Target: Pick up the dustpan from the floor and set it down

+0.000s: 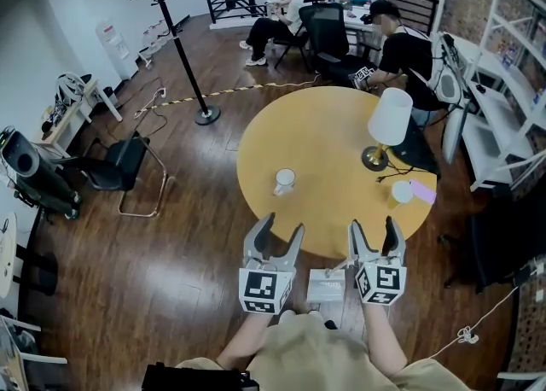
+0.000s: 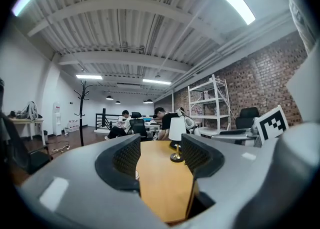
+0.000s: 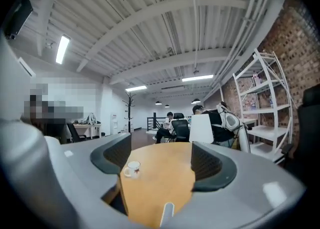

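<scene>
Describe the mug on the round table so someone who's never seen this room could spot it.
Find the round wooden table mid-room. A white mug stands alone on its left half, toward the near edge. It is short with a handle, unlike the tall white-shaded lamp on the right side.

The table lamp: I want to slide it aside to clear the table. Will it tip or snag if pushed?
The table lamp is likely top-heavy: a wide shade over a small base, so pushing high would probably tip it. What looks like its cord may drag or snag. Pushed at the base, it should slide on the smooth table.
</scene>
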### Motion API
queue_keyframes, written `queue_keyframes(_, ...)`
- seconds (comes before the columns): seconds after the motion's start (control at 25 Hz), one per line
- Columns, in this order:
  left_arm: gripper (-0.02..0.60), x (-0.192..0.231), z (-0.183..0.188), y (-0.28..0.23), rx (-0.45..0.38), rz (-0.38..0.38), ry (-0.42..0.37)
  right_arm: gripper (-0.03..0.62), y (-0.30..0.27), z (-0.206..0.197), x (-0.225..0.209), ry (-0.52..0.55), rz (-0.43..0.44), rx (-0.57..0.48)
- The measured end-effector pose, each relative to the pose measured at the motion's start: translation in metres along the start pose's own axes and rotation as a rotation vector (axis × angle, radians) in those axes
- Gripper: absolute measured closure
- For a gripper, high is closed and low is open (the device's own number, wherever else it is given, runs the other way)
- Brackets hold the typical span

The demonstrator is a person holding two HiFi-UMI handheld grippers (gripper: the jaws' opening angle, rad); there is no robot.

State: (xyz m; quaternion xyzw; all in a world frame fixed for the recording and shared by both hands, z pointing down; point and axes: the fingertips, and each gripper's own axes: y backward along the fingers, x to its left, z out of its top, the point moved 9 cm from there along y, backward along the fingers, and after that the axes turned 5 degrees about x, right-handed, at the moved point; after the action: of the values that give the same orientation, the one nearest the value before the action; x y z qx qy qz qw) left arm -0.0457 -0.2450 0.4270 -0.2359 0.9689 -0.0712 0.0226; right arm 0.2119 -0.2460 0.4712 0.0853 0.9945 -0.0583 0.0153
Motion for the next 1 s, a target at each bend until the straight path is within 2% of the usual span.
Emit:
queue_keyframes(0.16,0.339,0.004,0.013,0.003,-0.042,0.033,-0.013,0.231,-0.001,0.032,0.017,0.009,0.058,-0.041)
queue_keyframes(0.32,0.336,0.002,0.017,0.004,-0.06,0.046,-0.035,0.242,0.004,0.046,0.022,0.027,0.06,-0.052)
queue_keyframes(0.44,0.335,0.005,0.014,0.004,-0.051,0.043,-0.036,0.274,0.006,0.051,0.027,0.015,0.063,-0.057)
queue_keyframes(0.68,0.336,0.009,0.014,0.003,-0.048,0.04,-0.024,0.275,0.005,0.048,0.029,0.029,0.063,-0.076)
queue_keyframes(1.0,0.338,0.015,0.014,0.007,-0.049,0.038,-0.024,0.272,0.009,0.037,0.031,0.032,0.035,-0.039)
